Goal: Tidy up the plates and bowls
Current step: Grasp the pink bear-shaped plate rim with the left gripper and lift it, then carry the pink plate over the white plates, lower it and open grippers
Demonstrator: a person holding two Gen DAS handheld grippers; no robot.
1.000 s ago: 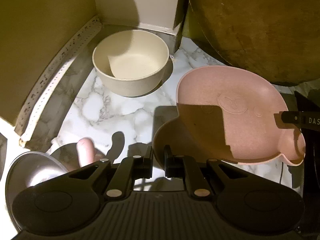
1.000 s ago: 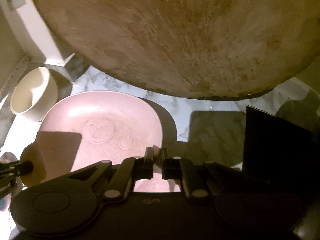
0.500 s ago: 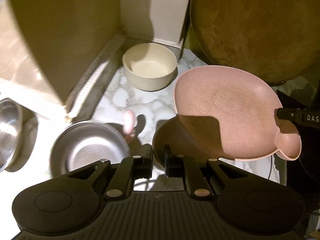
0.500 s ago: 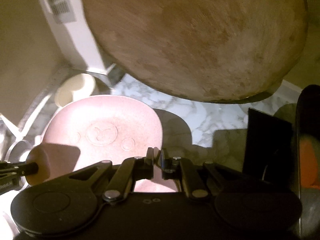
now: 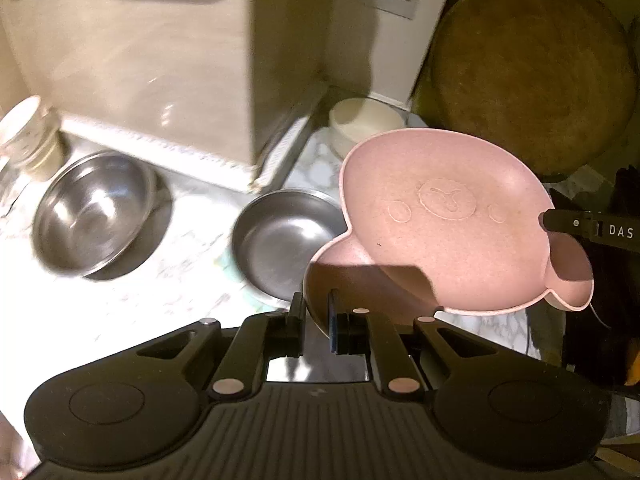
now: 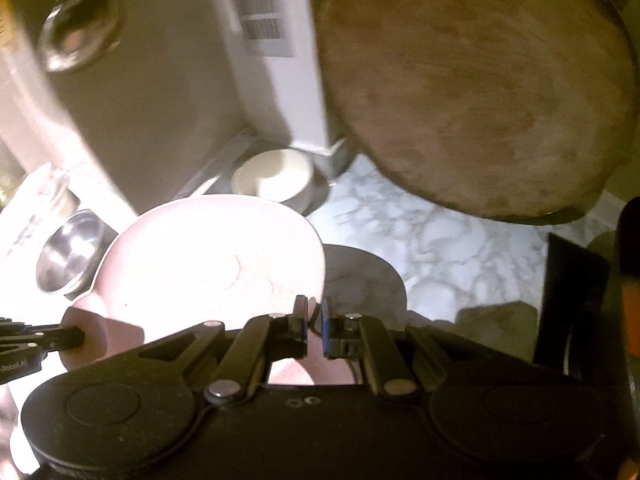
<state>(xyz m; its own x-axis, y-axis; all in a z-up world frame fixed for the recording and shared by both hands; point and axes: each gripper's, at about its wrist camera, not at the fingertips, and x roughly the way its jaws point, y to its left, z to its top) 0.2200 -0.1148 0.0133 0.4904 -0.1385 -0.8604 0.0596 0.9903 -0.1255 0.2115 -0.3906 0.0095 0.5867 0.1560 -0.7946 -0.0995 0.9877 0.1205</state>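
A pink bear-shaped plate point(image 5: 440, 232) hangs tilted above the marble counter, carried between both grippers. My left gripper point(image 5: 316, 312) is shut on the plate's near left ear. In the right wrist view the same plate point(image 6: 208, 256) glares white under the light, and my right gripper point(image 6: 316, 320) is shut on its near rim. One of the left gripper's fingers point(image 6: 52, 336) clamps the ear at the far left. A cream bowl point(image 5: 364, 120) stands in the back corner, also seen as the cream bowl point(image 6: 276, 176) in the right wrist view.
A steel plate point(image 5: 284, 240) and a deeper steel bowl point(image 5: 92, 212) sit on the counter below and left of the pink plate. A glass jar point(image 5: 28, 136) stands far left. A round wooden board point(image 6: 472, 88) leans against the wall. A black object point(image 6: 572, 280) stands at the right.
Both grippers have risen and drawn back with the pink plate. The cream bowl and wooden board look smaller and farther. The steel plate and bowl have come into view at the left.
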